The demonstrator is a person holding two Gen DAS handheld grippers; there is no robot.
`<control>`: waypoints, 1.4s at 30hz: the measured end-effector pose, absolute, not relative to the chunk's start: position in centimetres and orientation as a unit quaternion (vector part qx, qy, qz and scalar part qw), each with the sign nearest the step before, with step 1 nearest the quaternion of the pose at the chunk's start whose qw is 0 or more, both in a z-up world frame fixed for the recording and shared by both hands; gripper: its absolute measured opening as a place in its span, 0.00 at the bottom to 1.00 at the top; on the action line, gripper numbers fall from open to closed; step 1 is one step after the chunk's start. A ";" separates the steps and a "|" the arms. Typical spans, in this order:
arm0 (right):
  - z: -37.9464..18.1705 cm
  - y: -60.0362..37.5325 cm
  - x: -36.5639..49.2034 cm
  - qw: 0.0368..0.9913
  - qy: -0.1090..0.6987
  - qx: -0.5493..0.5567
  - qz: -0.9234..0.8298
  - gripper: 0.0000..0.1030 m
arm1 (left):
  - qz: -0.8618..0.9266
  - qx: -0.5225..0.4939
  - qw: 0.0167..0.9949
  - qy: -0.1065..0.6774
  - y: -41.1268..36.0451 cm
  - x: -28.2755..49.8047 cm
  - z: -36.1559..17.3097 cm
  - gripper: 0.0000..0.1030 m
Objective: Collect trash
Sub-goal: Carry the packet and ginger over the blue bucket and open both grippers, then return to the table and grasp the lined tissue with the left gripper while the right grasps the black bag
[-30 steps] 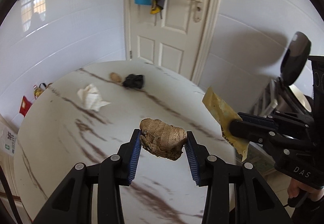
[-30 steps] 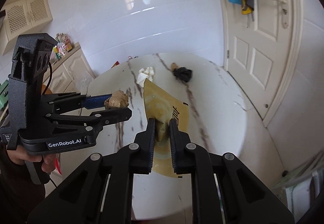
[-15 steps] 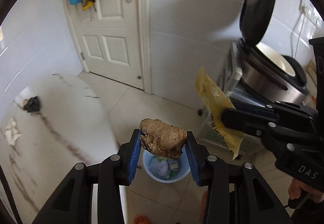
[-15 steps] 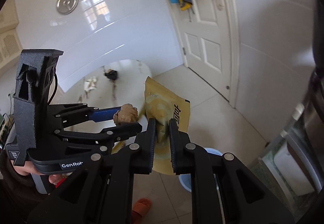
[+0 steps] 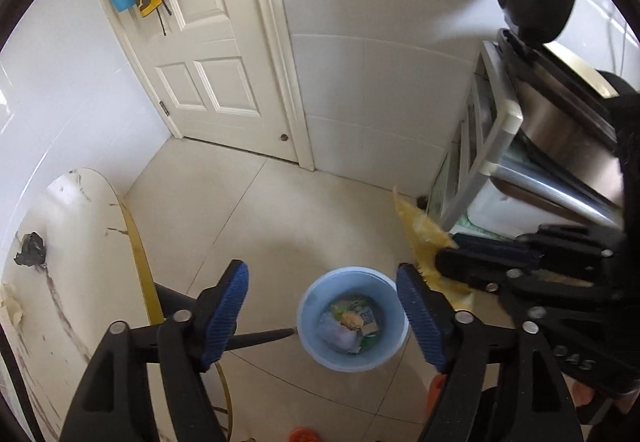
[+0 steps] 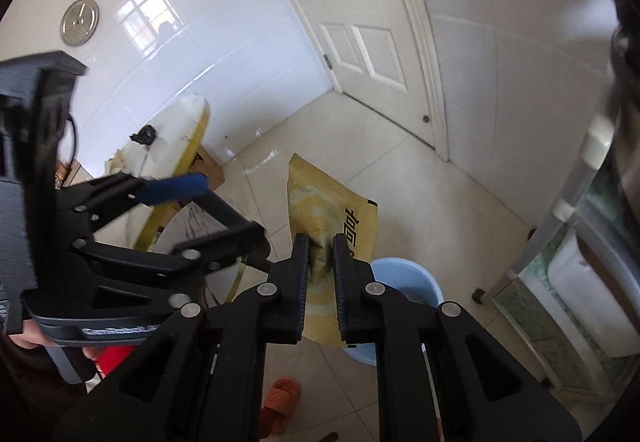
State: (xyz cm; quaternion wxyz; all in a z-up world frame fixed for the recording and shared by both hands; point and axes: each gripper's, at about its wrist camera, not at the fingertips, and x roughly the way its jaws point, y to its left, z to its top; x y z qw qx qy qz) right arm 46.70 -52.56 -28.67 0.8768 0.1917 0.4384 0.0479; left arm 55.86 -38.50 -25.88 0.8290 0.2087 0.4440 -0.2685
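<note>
My left gripper (image 5: 322, 290) is open and empty, held above a blue trash bin (image 5: 316, 352) on the floor. The bin holds several scraps, a brown lump (image 5: 351, 319) among them. My right gripper (image 6: 320, 254) is shut on a yellow wrapper (image 6: 320, 202), just right of the bin; the wrapper also shows in the left wrist view (image 5: 424, 238). The bin's rim shows behind the wrapper in the right wrist view (image 6: 408, 274). On the marble table (image 5: 80, 242) at the left lie a black crumpled scrap (image 5: 30, 248) and a white tissue (image 5: 10, 308).
A white door (image 5: 200, 42) stands ahead. A metal rack with a cooker (image 5: 540, 130) is at the right. An orange slipper (image 6: 280, 402) lies on the tiled floor near the bin.
Both grippers swung from the table to above the bin. My left gripper opened and let go of the brown lump, which now lies in the bin. The right still holds the wrapper.
</note>
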 end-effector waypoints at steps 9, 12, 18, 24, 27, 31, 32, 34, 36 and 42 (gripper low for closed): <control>-30.2 -51.4 48.0 0.872 0.449 0.187 0.061 0.16 | -0.232 0.226 0.847 0.422 -39.0 56.0 -26.6 0.85; -29.4 -51.0 47.6 0.874 0.446 0.183 0.057 0.21 | -0.229 0.217 0.852 0.418 -38.2 54.7 -25.9 0.85; -25.7 -49.8 45.7 0.888 0.428 0.165 0.044 0.41 | -0.233 0.189 0.867 0.399 -34.9 52.0 -22.3 0.87; -20.3 -46.8 43.7 0.910 0.389 0.137 0.046 0.57 | -0.237 0.157 0.886 0.367 -30.0 48.2 -18.2 0.91; -17.8 -44.3 43.2 0.918 0.374 0.119 0.053 0.62 | -0.236 0.140 0.894 0.353 -27.0 46.2 -16.5 0.94; -15.5 -40.6 43.6 0.924 0.364 0.093 0.068 0.73 | -0.231 0.118 0.906 0.335 -21.1 43.8 -13.9 0.96; -14.9 -39.4 43.9 0.926 0.361 0.084 0.070 0.73 | -0.228 0.113 0.908 0.333 -20.0 43.6 -13.5 0.96; -13.8 -37.4 44.6 0.927 0.360 0.069 0.078 0.75 | -0.223 0.096 0.912 0.330 -16.8 43.3 -12.6 0.97; -13.2 -35.6 45.5 0.928 0.359 0.057 0.084 0.84 | -0.214 0.078 0.915 0.333 -13.3 43.4 -11.8 0.98; -12.1 -30.4 50.1 0.925 0.363 0.009 0.109 0.86 | -0.140 0.039 0.931 0.336 -3.9 47.0 -10.3 0.99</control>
